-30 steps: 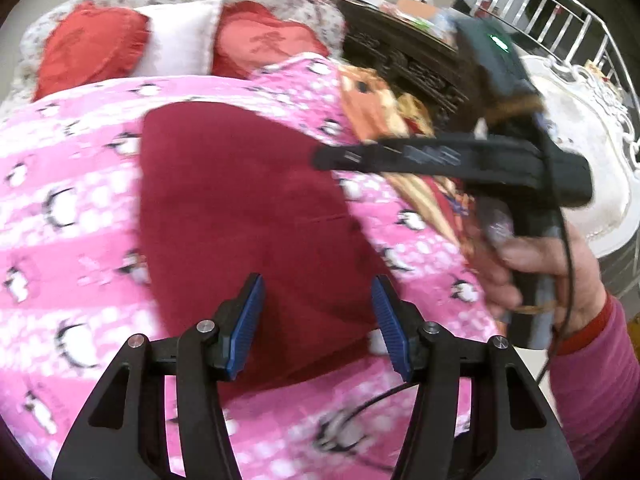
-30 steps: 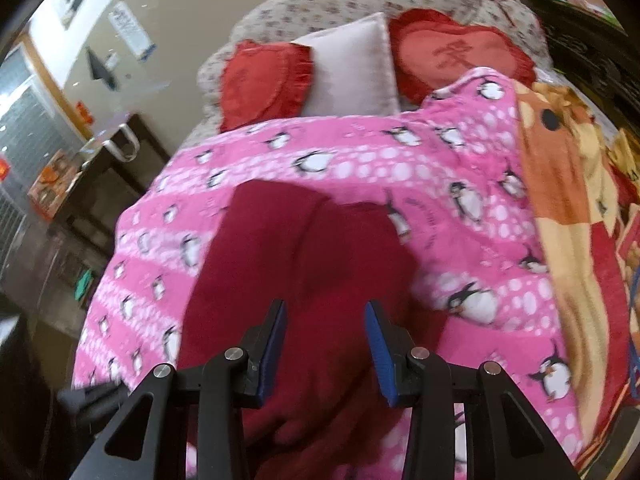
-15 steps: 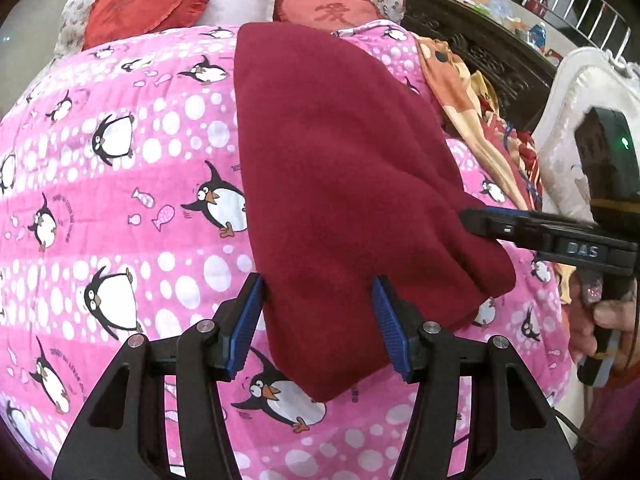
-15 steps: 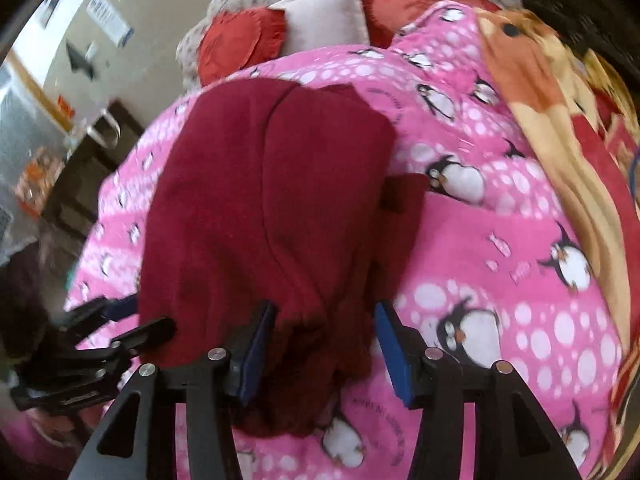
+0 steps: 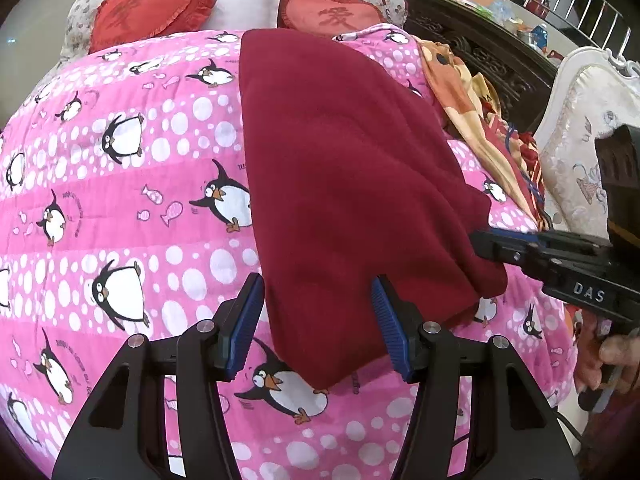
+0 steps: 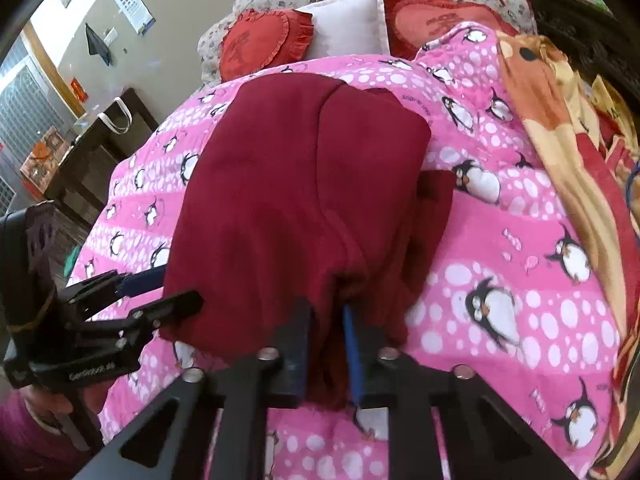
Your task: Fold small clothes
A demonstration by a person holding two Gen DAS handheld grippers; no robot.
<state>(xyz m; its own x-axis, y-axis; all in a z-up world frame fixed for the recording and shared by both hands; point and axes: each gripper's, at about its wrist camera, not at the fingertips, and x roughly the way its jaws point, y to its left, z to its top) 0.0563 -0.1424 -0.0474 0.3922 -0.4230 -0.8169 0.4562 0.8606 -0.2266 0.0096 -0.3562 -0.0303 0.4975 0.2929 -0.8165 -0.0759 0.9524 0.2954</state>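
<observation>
The garment [image 5: 352, 184], dark red and folded, lies on the pink quilt [image 5: 120, 208], its near end toward both grippers. The left gripper [image 5: 318, 320] is at the near-left corner, fingers apart, with cloth between the blue pads [image 5: 245, 320] but not pinched. The right gripper [image 6: 327, 350] has just been closing; its fingers are now clamped on a bunched fold at the near-right edge. Red cushions [image 5: 148, 4] lie beyond the quilt

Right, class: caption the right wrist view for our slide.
Right gripper pinches the dark red garment's near edge on the penguin quilt.
</observation>
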